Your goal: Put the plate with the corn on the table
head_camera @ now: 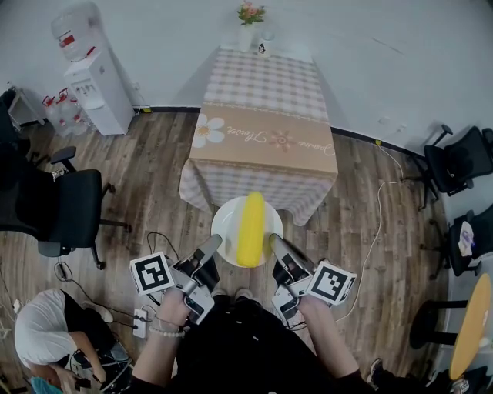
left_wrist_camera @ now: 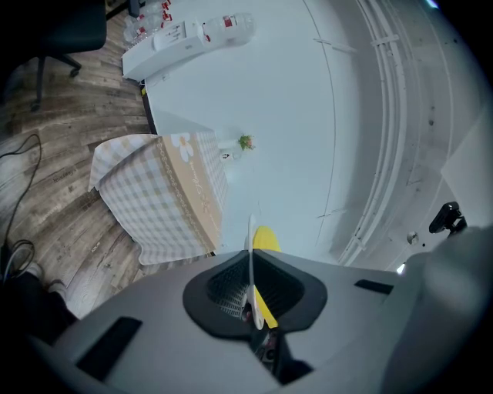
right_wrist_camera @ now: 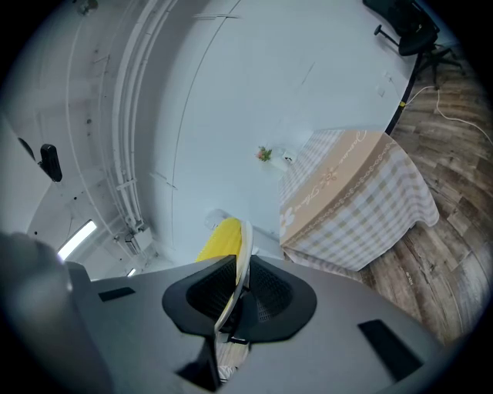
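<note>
Against white wall (head_camera: 385,61): checked-cloth table (head_camera: 266,92), wood floor (head_camera: 146,177), water dispenser (head_camera: 92,85) left.

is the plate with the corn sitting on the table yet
No, the plate with the corn hangs over the wood floor short of the table, its rim pinched by the left gripper and right gripper.

Head view looked steeply down from above, facing the desk (head_camera: 266,115) ahead on the wood floor (head_camera: 146,177). The left claw (left_wrist_camera: 250,260) view sat right behind its own jaws, rolled sideways, aimed at the desk and the white wall (left_wrist_camera: 308,115). The right claw (right_wrist_camera: 237,265) view did the same, rolled the other way. All three shared the desk and the flower vase (head_camera: 248,23). The plate (head_camera: 223,219) was edge-on and the corn (head_camera: 250,229) very near in both claw views.
</note>
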